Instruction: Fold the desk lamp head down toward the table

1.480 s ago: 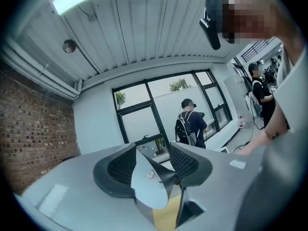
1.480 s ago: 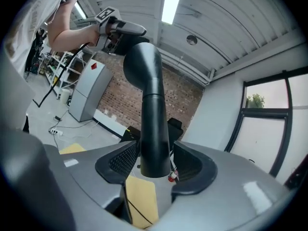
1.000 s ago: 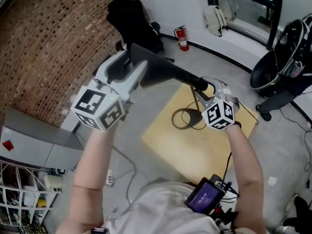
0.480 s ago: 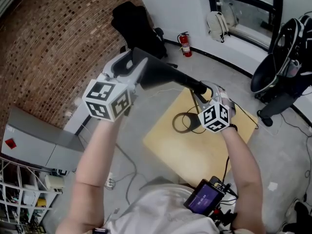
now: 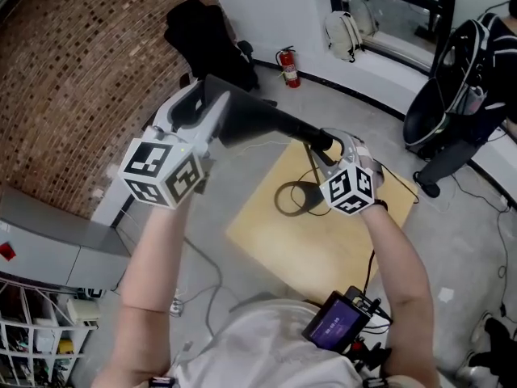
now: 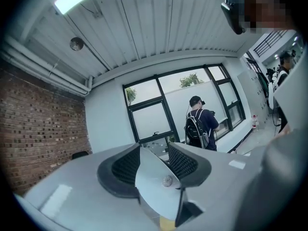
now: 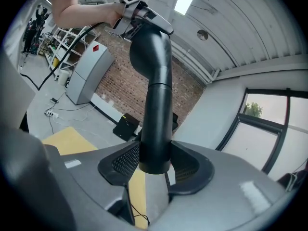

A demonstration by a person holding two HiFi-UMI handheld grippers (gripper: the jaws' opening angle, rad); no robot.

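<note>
The desk lamp's black head (image 5: 258, 120) slants up to the left over the yellow table (image 5: 266, 241). Its ring base (image 5: 292, 199) rests on that table. My left gripper (image 5: 196, 111) is shut on the head's far end. In the left gripper view a thin silvery edge of the lamp head (image 6: 155, 177) lies across the left gripper (image 6: 155, 163), whose jaws have just been closing on it. My right gripper (image 5: 333, 148) is shut on the black lamp arm (image 7: 156, 105), which runs up from the right gripper (image 7: 156, 165); those jaws have also just been closing.
A fire extinguisher (image 5: 284, 57) and a black bag (image 5: 202, 43) stand by the far wall. An office chair (image 5: 452, 79) is at the right and a grey cabinet (image 5: 48, 241) at the left. A person with a backpack (image 6: 199, 121) stands by the windows. A cable trails across the table.
The left gripper's marker cube has drifted a little lower and leftward in the head view. The lamp and the right gripper keep nearly the same pose.
</note>
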